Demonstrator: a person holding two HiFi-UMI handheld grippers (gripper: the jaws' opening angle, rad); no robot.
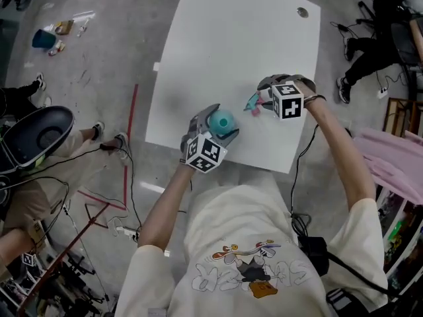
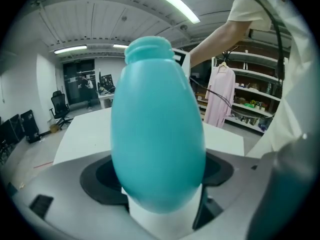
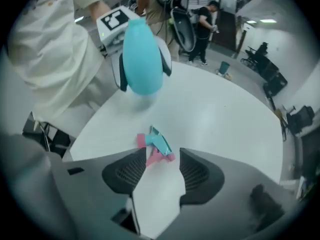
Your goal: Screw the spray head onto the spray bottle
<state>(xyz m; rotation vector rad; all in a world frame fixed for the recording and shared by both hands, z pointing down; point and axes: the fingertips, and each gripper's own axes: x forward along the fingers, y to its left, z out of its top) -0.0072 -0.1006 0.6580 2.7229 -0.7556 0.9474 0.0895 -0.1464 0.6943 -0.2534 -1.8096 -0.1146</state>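
Observation:
A teal spray bottle (image 1: 222, 121) without a head stands upright between the jaws of my left gripper (image 1: 213, 132), which is shut on its belly. The left gripper view shows the bottle (image 2: 155, 134) filling the middle, its open neck on top. From the right gripper view the bottle (image 3: 141, 59) hangs just above the white table (image 1: 231, 38). The teal-and-pink spray head (image 1: 253, 102) lies on its side on the table. My right gripper (image 1: 263, 98) is open right behind it. The spray head (image 3: 157, 146) lies at the mouth of the spread jaws, with no pad pressing it.
The table has a round grommet hole (image 1: 302, 12) near its far right corner. A black chair (image 1: 39, 134) and a seated person are on the floor at left. Pink cloth (image 1: 393, 160) and shelves are at right, and cables trail over the floor.

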